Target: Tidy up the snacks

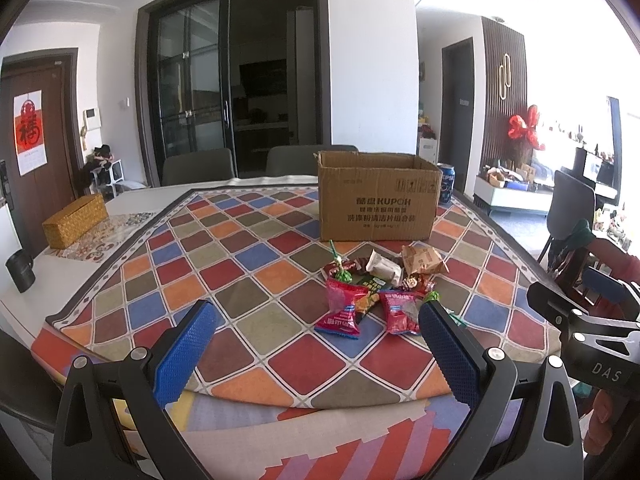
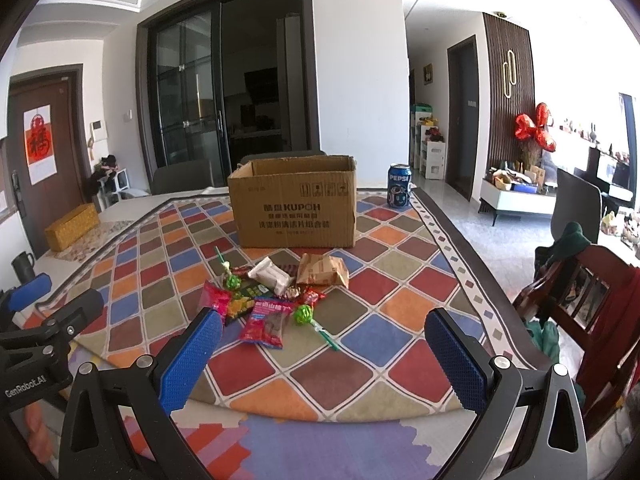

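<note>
Left wrist view: the left gripper [image 1: 316, 336] hangs over the near edge of the table with the checked cloth [image 1: 256, 264], blue fingers wide apart, holding nothing.
Right gripper [image 2: 322, 344]: fingers wide apart too, empty, probably ready to pick.
Snacks: the pile of small bright snack packets [image 2: 276, 292] lies mid-table, just past both grippers.
Box: the open brown cardboard box [image 2: 294, 212] stands behind the pile, likely where snacks go.
Can: a blue Pepsi can [image 2: 399, 191] stands near the far right corner.

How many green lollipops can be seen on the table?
2. One green-wrapped lollipop lies at the pile's left, behind the red packets; the other green-wrapped lollipop lies at its right front. More could be hidden underneath.
</note>
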Available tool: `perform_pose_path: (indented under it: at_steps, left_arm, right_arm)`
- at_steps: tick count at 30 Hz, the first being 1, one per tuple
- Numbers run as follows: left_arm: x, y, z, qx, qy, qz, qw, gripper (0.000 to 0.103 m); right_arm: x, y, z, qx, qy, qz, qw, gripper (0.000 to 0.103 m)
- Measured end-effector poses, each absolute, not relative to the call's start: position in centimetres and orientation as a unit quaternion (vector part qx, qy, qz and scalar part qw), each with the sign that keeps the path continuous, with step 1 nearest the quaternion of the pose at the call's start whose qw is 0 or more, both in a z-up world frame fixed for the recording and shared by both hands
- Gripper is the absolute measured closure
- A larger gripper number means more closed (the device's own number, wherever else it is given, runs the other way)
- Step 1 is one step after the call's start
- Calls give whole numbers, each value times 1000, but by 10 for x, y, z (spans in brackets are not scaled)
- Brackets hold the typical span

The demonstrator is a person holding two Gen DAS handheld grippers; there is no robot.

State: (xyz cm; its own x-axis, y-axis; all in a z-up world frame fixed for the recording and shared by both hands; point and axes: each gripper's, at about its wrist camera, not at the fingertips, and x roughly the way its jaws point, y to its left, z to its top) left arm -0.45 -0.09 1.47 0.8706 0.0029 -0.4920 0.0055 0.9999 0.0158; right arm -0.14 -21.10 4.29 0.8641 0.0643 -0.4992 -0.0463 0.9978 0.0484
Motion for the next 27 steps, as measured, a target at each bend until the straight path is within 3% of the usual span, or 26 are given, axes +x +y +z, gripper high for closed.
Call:
perform_pose_path:
  at_steps: [9, 14, 27]
  left_arm:
    - [25, -2, 0, 12, 280, -5, 960, 1]
    - [48, -3, -10, 13, 306, -10, 952, 8]
    - [115, -7, -51, 6, 387, -34, 922, 29]
  right_arm:
    - [23, -207, 31, 12, 290, 47, 956, 1]
    - [43, -203, 23, 7, 310, 60, 949, 1]
    - [112, -196, -19, 26, 394, 95, 914, 24]
